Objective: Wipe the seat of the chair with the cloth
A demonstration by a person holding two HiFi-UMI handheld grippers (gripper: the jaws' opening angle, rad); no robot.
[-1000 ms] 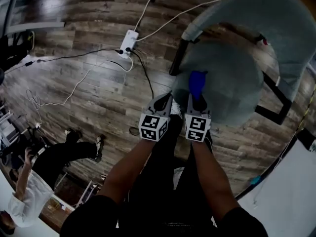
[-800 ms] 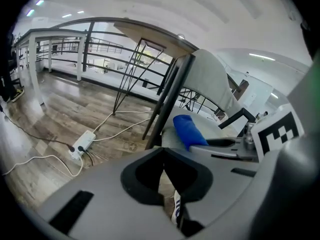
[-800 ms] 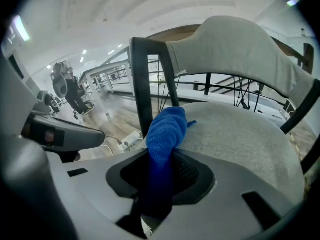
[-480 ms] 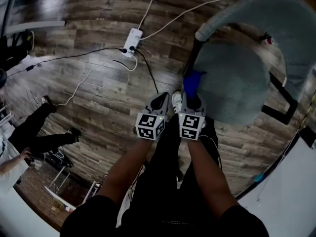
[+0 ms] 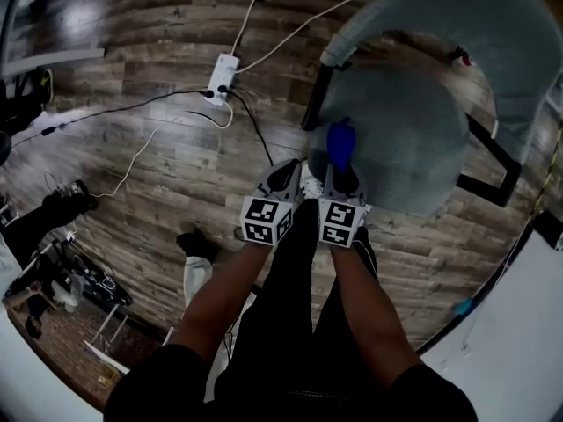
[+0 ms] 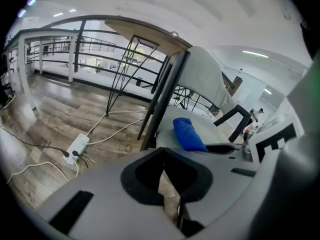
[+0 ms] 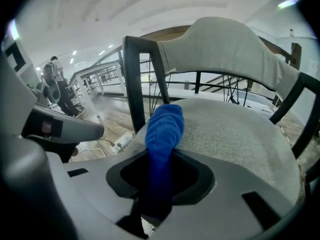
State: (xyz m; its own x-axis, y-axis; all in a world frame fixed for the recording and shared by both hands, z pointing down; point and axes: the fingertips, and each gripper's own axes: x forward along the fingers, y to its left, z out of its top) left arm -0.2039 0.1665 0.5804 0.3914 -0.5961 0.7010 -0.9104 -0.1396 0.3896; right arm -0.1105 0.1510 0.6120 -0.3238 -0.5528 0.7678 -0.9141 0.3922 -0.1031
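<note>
A grey upholstered chair with a round seat [image 5: 400, 139] and a curved backrest [image 5: 457, 16] on a black frame stands on the wooden floor. My right gripper [image 5: 341, 176] is shut on a rolled blue cloth [image 5: 339, 145] that sticks out forward over the near left edge of the seat [image 7: 235, 134]. The cloth [image 7: 164, 131] rises between the right jaws in the right gripper view. Beside it to the left, my left gripper [image 5: 283, 178] is shut with nothing in it, over the floor short of the chair. The cloth [image 6: 188, 133] lies to its right in the left gripper view.
A white power strip [image 5: 221, 69] with black and white cables lies on the floor left of the chair. A person's legs and gear [image 5: 53, 214] are at the far left. A white surface [image 5: 519, 341] fills the lower right. A railing [image 6: 60, 49] stands far off.
Both grippers and the blue cloth kept their place at the seat's near left edge. My head view swung slightly right then back left. The person at the far left moved away.
</note>
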